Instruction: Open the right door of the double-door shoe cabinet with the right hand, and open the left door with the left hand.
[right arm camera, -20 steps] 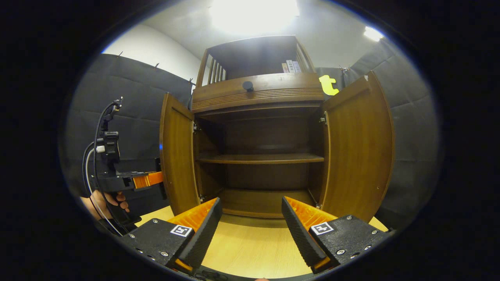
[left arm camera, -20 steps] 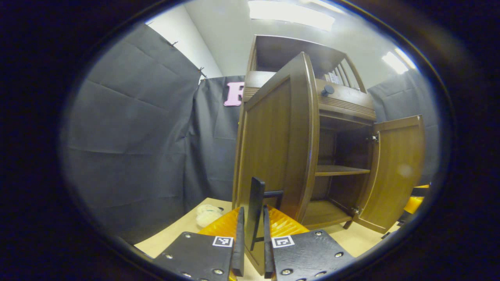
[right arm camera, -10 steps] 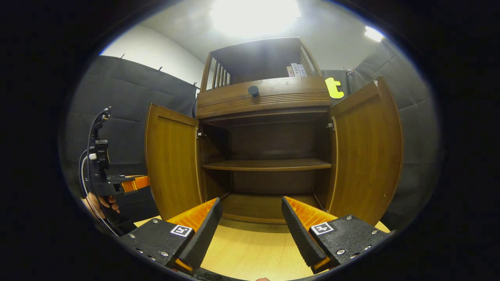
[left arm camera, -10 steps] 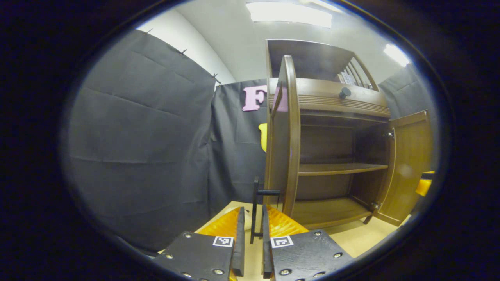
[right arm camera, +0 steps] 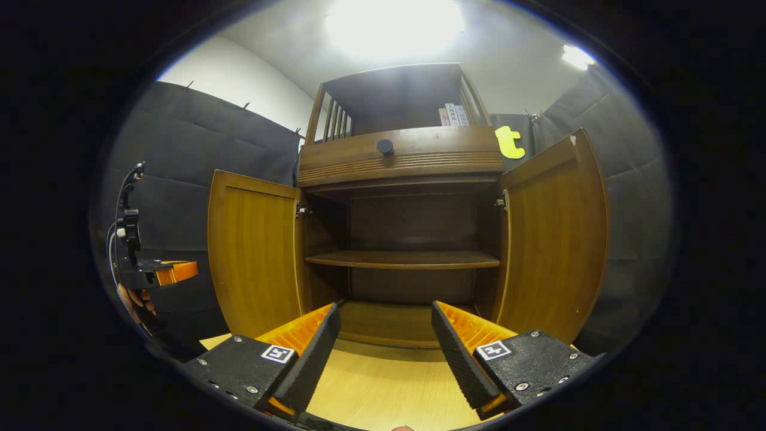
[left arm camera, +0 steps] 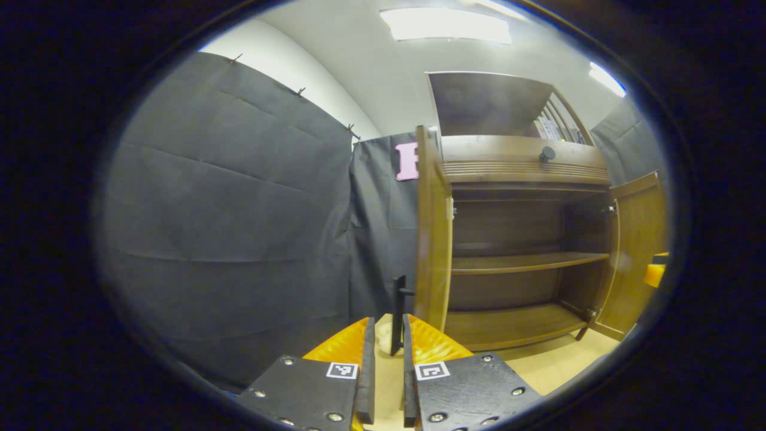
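Left gripper [left arm camera: 385,359] nearly closed, apparently on thin black door handle [left arm camera: 397,314]; right gripper [right arm camera: 383,350] wide open, empty before brown wooden shoe cabinet [right arm camera: 401,161]. Release handle gently; both doors open.

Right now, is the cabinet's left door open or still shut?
Open. The left door is swung wide off the shoe cabinet, baring the inner shelf; the right door stands open too.

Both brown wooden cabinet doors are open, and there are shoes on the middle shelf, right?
Not quite. The left brown wooden cabinet door and the right brown wooden cabinet door are open, but the middle shelf is bare, as the right gripper view shows.
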The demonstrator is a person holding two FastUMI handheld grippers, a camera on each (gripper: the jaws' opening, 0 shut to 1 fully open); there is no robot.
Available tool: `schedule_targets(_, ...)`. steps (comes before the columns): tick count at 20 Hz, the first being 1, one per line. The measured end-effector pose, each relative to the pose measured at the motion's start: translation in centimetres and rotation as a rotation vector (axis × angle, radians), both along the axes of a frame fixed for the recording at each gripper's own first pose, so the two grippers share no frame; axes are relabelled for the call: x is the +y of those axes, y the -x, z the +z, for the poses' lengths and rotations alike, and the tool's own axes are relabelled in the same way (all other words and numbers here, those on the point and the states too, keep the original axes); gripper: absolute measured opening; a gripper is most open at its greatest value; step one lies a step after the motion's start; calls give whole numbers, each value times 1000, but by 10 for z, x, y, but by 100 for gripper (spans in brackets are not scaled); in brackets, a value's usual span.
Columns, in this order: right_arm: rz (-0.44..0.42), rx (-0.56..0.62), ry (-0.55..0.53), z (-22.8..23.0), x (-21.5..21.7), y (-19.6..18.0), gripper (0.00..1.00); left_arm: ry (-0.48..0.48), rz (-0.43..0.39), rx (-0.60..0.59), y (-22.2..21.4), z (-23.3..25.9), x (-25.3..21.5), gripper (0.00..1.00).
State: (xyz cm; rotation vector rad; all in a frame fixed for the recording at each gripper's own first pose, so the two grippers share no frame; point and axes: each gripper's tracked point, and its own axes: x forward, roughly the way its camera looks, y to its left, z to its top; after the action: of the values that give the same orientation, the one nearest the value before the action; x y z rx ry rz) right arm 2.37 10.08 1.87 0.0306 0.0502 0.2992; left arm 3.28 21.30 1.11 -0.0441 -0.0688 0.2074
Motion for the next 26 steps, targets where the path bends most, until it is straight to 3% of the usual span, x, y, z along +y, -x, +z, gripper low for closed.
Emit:
schedule_targets(10, -66, -48, 1, 11, -36, 24, 94, -4, -112, -1, 60, 4, -59, 21)
schedule_targets(14, -96, -35, 0, 2, -54, 40, 94, 16, -103, -17, 80, 1, -61, 24)
schedule_targets(18, -124, -26, -7, -4, -68, 45, 94, 15, -79, -25, 90, 2, -59, 16)
schedule_targets(20, -130, -21, -3, -7, -72, 47, 94, 7, -64, -19, 91, 0, -60, 24)
schedule_targets(24, -146, -20, -6, -3, -71, 49, 94, 2, -37, -17, 95, 2, -60, 24)
schedule_targets(25, -149, -20, -8, -2, -72, 50, 92, 7, -33, -14, 95, 0, -58, 27)
schedule_targets(26, -152, -21, -10, -2, -72, 50, 94, 9, -30, -12, 96, -3, -51, 37)
